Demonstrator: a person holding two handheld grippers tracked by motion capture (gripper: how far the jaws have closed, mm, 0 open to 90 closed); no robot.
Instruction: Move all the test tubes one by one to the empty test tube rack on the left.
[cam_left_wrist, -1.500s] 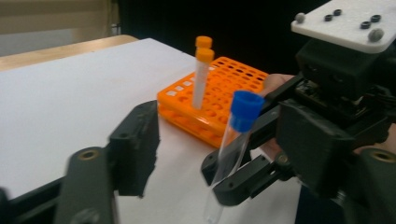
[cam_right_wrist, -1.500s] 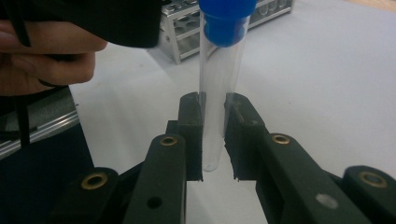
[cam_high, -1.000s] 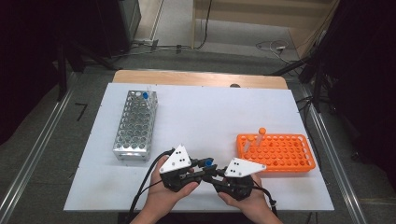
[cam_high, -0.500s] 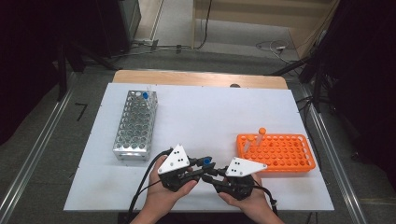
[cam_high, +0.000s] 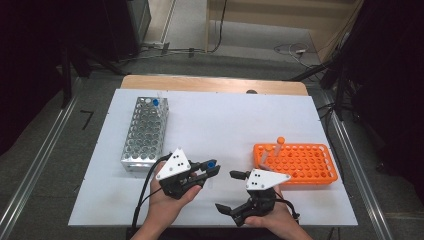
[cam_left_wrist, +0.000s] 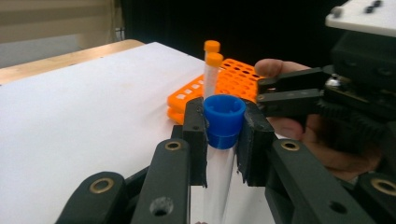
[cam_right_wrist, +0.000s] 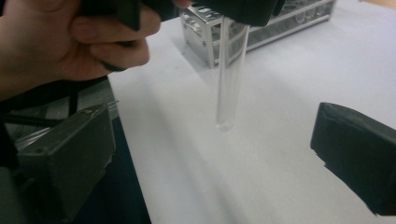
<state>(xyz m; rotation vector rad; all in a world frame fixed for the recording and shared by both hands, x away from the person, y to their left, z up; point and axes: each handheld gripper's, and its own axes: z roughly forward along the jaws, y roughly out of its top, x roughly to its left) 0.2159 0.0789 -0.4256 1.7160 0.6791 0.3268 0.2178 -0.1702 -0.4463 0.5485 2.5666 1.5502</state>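
Just below the middle of the high view, the left tongs (cam_high: 212, 169) are clamped on the blue cap of a clear tube (cam_left_wrist: 224, 122), whose glass body hangs down from the jaws above the white table (cam_high: 225, 120). Beside them at the lower right, the right tongs (cam_high: 231, 191) have just been opening and now stand wide with nothing pressed between them, the tube's rounded end (cam_right_wrist: 226, 122) hanging ahead of their pads, between the metal rack (cam_high: 145, 131) and the orange rack (cam_high: 300, 162).
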